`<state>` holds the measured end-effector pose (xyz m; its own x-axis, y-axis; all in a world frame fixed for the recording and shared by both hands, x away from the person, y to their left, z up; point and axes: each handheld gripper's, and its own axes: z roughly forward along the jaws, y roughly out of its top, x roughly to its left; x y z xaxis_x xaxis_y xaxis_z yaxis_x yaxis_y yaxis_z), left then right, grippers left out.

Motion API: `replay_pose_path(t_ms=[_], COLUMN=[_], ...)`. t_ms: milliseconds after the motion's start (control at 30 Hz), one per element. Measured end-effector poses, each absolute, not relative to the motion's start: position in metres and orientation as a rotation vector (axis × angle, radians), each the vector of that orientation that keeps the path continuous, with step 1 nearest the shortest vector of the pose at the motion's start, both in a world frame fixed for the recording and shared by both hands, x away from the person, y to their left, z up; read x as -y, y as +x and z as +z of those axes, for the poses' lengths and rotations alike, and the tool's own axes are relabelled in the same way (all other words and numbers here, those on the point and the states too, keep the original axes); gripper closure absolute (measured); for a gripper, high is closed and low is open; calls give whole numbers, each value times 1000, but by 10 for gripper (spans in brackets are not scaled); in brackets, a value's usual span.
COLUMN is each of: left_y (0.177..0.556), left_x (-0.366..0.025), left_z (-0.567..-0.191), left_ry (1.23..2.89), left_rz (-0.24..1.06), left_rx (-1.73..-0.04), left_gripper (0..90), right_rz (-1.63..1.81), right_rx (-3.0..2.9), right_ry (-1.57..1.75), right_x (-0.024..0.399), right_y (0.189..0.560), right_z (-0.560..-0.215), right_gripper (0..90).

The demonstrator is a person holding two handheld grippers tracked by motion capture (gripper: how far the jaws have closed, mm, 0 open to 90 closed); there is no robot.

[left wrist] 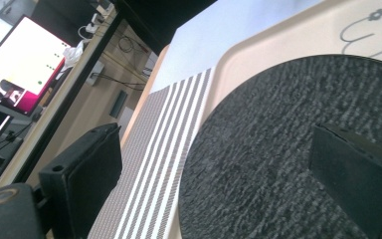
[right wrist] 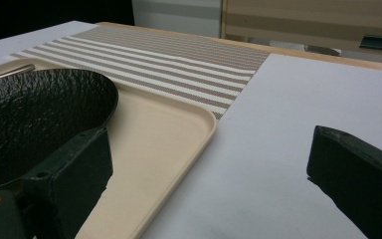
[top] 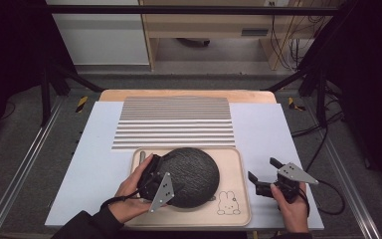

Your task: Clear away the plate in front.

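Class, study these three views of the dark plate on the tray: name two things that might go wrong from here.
1. The left gripper straddles just the rim of the black plate; gripped there, the plate might tilt or slip.
2. The plate rests on the beige tray, so lifting or dragging may shift the tray toward the striped mat.

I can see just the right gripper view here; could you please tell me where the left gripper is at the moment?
Observer: The left gripper is at the near-left edge of the dark round plate, which sits on the beige tray.
Operator: Thank you. Is it gripping the plate?
Observer: No. Its jaws stand apart, one over the plate's surface and one outside its rim.
Operator: Is there anything on the tray's near end that my view misses?
Observer: Yes, a rabbit drawing is printed in the tray's near right corner, just beside the plate.
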<state>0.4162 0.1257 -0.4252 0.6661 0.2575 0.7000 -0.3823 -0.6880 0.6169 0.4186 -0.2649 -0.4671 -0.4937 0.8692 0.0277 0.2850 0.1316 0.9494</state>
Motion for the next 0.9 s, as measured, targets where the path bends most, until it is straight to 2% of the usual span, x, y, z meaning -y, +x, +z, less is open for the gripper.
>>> replay_pose_path(t_ms=[900], left_y=[439], left_x=[-144], left_z=[-402], left_ry=[2027], left_rz=[1002], left_rx=[-137], left_gripper=[63], right_rz=[1375], right_rx=[-1857], right_ry=[1106], right_x=[264], right_y=[418], right_z=[-467], right_gripper=[38])
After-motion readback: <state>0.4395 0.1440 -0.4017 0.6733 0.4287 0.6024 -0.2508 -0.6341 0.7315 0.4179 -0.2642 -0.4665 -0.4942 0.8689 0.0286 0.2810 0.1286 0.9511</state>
